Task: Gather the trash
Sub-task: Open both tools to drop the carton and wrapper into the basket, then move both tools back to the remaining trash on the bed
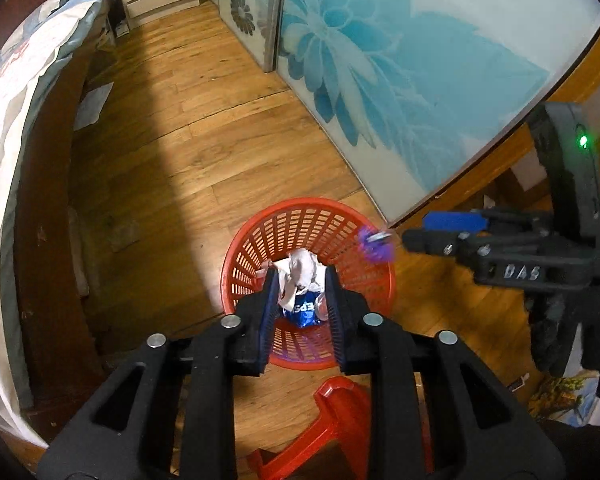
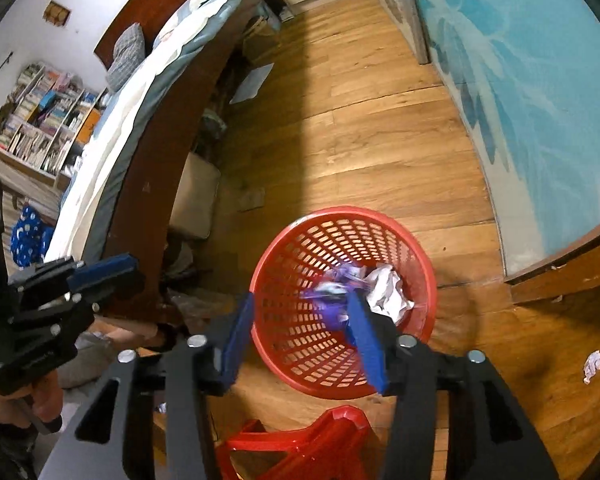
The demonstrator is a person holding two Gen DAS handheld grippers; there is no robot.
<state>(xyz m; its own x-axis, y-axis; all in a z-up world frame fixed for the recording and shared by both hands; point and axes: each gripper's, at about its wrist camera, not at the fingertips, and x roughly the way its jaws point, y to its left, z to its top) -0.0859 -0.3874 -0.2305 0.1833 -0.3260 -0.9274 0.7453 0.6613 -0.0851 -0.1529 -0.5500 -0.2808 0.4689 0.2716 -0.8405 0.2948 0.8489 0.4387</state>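
A red mesh basket (image 1: 260, 236) stands on the wooden floor; it also shows in the right wrist view (image 2: 300, 328). My left gripper (image 1: 302, 276) hovers over it with its jaws apart, framing crumpled white paper (image 1: 302, 266) and a blue Pepsi wrapper (image 1: 304, 312); whether the pads touch them I cannot tell. My right gripper (image 2: 300, 308) is open above the basket. A blurred purple wrapper (image 2: 332, 296) drops free below it, seen in the left wrist view (image 1: 374, 242) at the basket's right rim. White paper (image 2: 388, 292) lies inside the basket.
A bed (image 2: 140, 100) with a dark wooden frame runs along the left. Sliding doors with a blue flower print (image 1: 380, 60) stand on the right. A red plastic stool (image 2: 308, 444) sits just below the basket. A small crumpled scrap (image 2: 594, 364) lies on the floor at right.
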